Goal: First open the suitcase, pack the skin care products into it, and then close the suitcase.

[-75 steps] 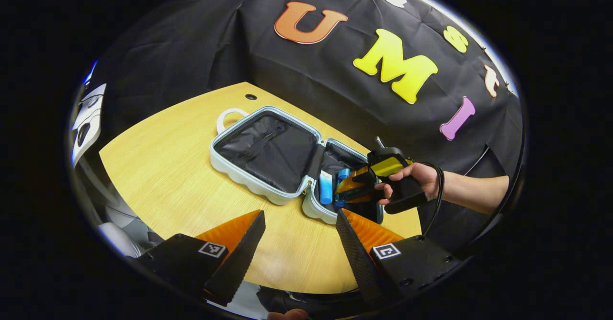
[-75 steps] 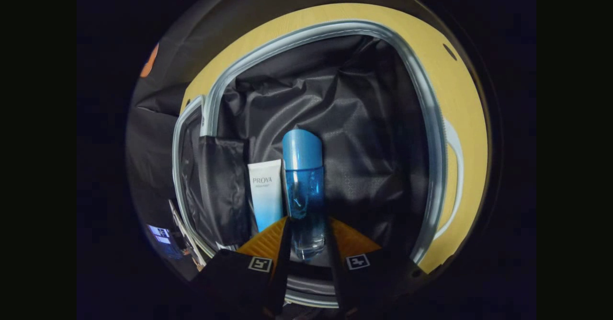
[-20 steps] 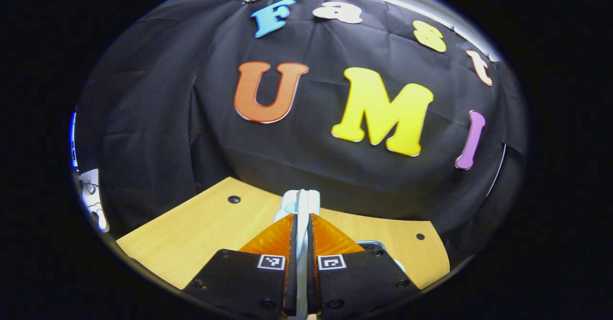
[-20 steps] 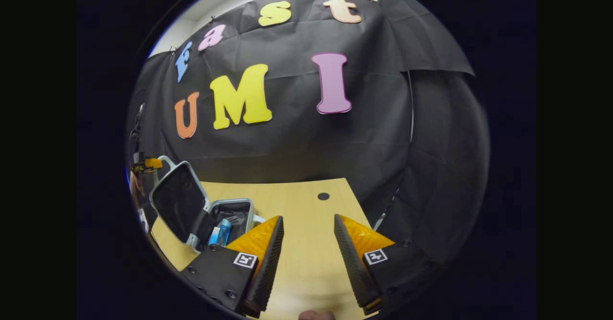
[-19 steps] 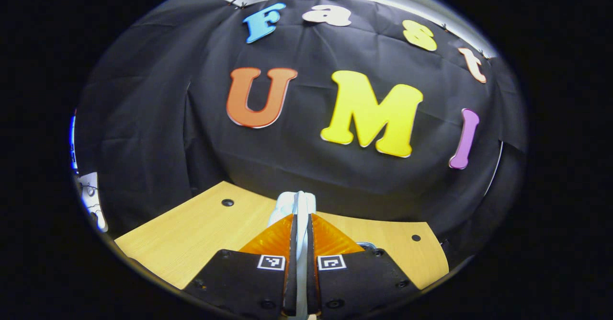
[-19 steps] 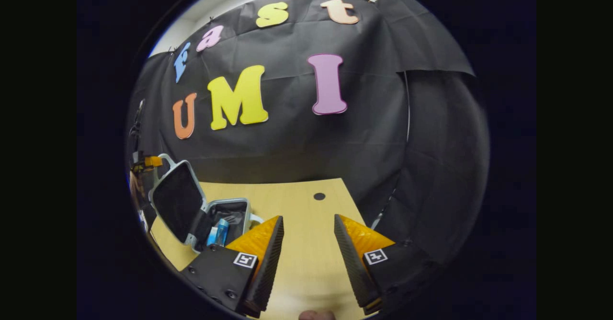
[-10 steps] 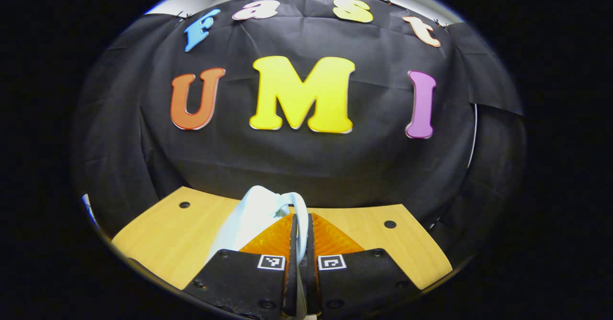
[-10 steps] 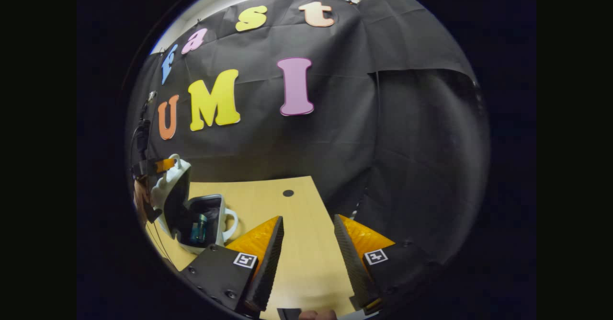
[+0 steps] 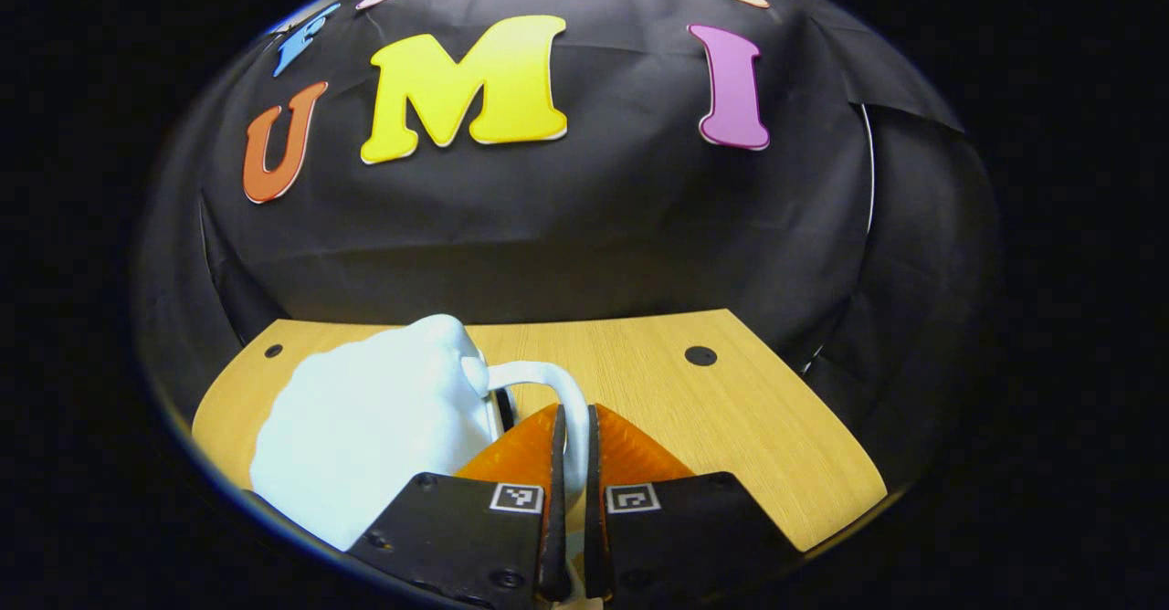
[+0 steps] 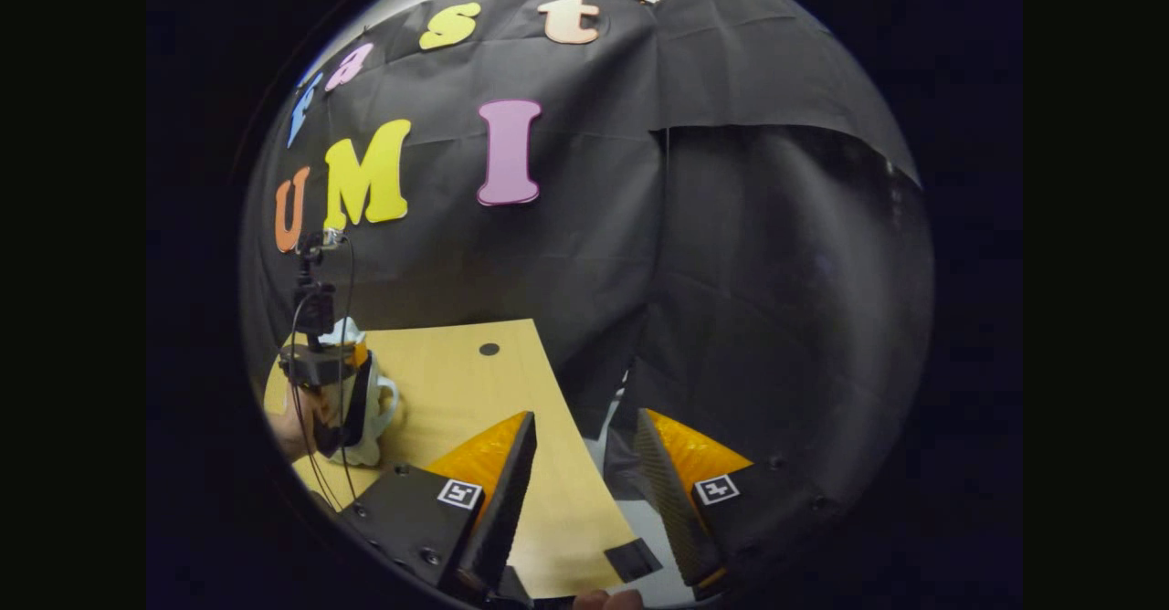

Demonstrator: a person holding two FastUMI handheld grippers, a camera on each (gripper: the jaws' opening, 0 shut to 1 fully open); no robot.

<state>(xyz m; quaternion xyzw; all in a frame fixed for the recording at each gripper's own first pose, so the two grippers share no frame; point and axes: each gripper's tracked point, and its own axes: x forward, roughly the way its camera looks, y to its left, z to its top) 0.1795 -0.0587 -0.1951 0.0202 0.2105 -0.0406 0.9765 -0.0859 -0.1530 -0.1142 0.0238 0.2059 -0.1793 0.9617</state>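
The pale suitcase [image 9: 365,418] lies on the wooden table [image 9: 731,409] with its lid swung down over the base; I cannot tell if it sits fully closed. My left gripper [image 9: 572,423] is shut on the lid's white handle loop [image 9: 539,374]. The skin care products are hidden inside. In the right gripper view the suitcase [image 10: 376,406] sits at the far left, with the left gripper [image 10: 356,359] and the hand [image 10: 288,432] holding it. My right gripper [image 10: 577,450] is open with nothing between its fingers, hovering over the table's right edge.
Two round cable holes [image 9: 700,355] [image 9: 273,351] mark the table's back corners. The booth's black cloth wall stands close behind the table. Grey floor [image 10: 644,510] shows past the table's right edge [image 10: 566,427] under my right gripper.
My left gripper took the lid's handle and swung the lid over onto the base. My right gripper let go of the blue bottle, left the case and drew back to the right.
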